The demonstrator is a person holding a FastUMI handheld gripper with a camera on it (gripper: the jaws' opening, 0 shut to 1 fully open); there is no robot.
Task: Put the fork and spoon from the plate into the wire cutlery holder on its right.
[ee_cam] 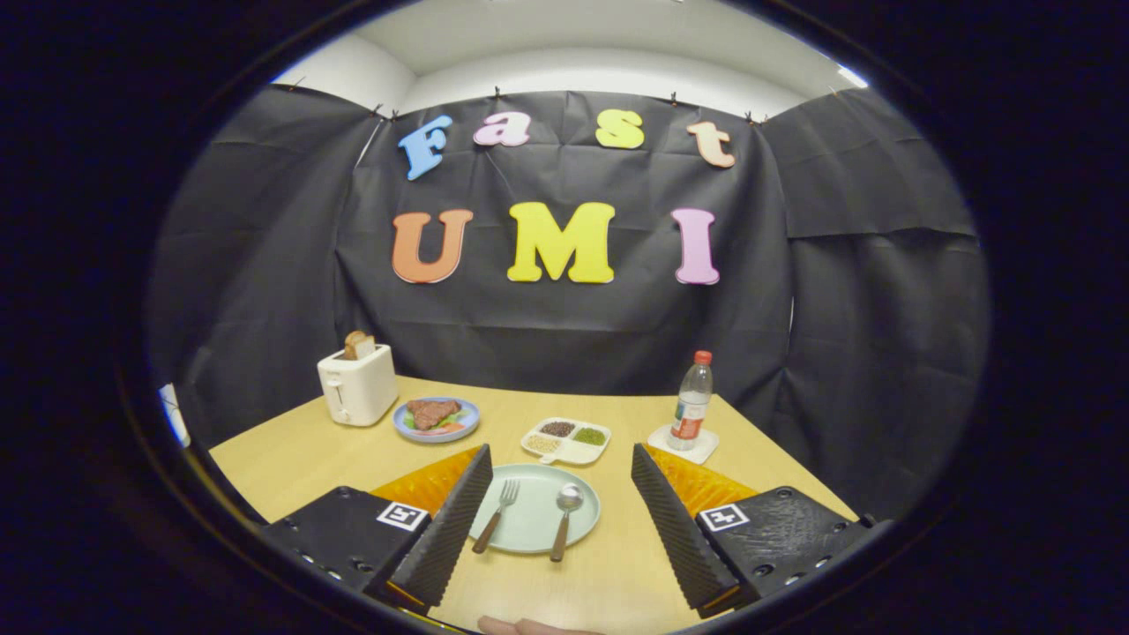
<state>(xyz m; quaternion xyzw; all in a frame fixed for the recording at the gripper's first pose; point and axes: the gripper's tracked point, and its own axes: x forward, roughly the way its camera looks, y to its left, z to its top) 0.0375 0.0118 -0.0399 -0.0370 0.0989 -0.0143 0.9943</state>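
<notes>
Tongs [559, 520] are hanging wide apart over the worktop [617, 564], gripping nothing. Between them a pale plate [534, 529] is carrying one fork [497, 515] and one spoon [563, 520], side by side and apart. Both are looking light, stiff and likely slippery, so the darker handles seem the best hold. Beyond are sitting one divided dish [565, 440], one food plate [436, 418], one toaster [356, 384], one bottle [691, 402].

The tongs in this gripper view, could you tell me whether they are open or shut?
Open. The tongs stand wide apart, gripping nothing, with the plate, fork and spoon lying between them.
</notes>
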